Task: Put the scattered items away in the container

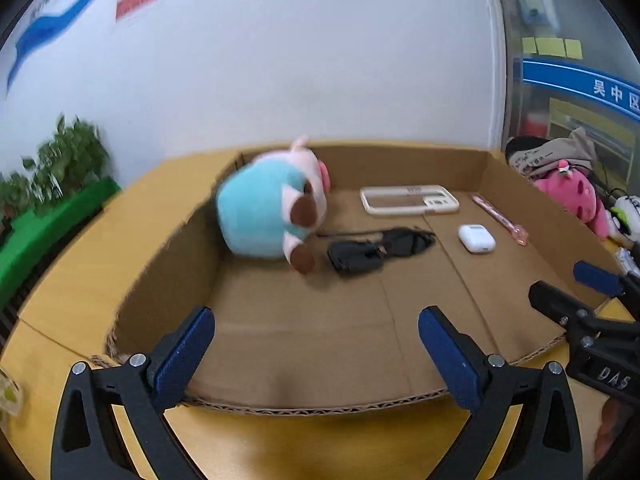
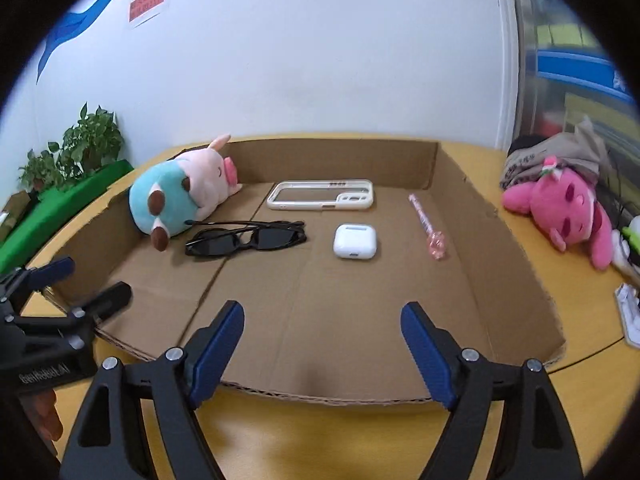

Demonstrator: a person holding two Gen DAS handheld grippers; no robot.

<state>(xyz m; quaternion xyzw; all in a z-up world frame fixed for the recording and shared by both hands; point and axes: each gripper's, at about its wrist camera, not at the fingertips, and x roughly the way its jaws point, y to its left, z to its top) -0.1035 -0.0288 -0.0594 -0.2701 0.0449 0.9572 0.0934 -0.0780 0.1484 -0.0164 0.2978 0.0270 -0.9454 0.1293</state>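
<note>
Inside the shallow cardboard box (image 2: 456,168) we see five things lying flat on its floor: a blue and pink plush pig (image 2: 180,196) tucked into the far left corner against the wall, black sunglasses (image 2: 246,238) just beside it, a pale phone case (image 2: 322,195) near the back wall, a white earbud case (image 2: 355,241) in the middle, and a pink pen (image 2: 427,222) toward the right wall. They lie apart from one another, which we judge keeps each easy to see and reach.

Our left gripper (image 1: 316,356) and right gripper (image 2: 322,354) hover side by side over the near edge, both spread wide with nothing between the pads.

A pink plush toy (image 2: 560,208) lies outside on the yellow table (image 2: 320,432), right of the box; we judge it may be the next thing to gather.
</note>
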